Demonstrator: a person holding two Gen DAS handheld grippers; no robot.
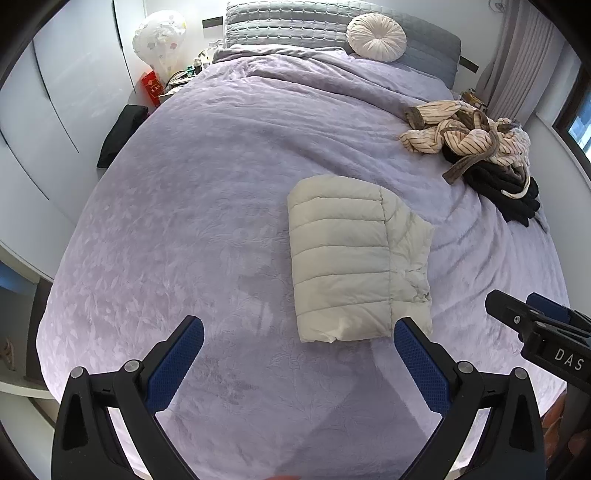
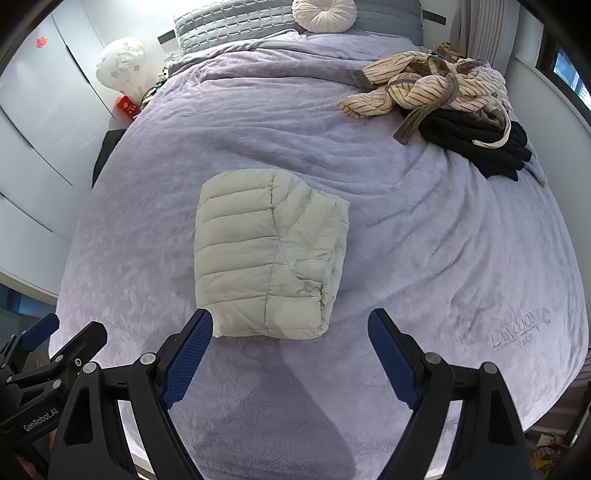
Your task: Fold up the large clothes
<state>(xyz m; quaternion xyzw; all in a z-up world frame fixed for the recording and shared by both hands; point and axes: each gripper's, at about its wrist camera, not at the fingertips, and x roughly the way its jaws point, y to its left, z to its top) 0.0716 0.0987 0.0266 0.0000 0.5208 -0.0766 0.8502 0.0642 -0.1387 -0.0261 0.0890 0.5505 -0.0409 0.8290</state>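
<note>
Left wrist view: we are holding our left gripper (image 1: 299, 334) above the near part of the bed (image 1: 207, 206), its blue pads (image 1: 177, 363) spread wide with nothing between them. The jacket (image 1: 347, 258), a cream quilted one, is lying folded into a compact rectangle on the lilac cover, just ahead of the right-hand pad. Our right gripper (image 1: 532, 317) is showing at the right edge of this view, off to the side of the jacket.

Right wrist view: we are holding the right gripper (image 2: 291, 328) just short of the jacket's (image 2: 266, 251) near edge, jaws standing wide apart and gripping nothing. The left gripper (image 2: 59, 332) is showing at the lower left, also parted. Neither gripper is touching the jacket.

Well beyond it, near the far right edge of the bed (image 2: 443, 240), a pile (image 2: 436, 92) of striped and black clothes is lying unfolded. A round cushion (image 2: 325, 13) is resting against the headboard.
</note>
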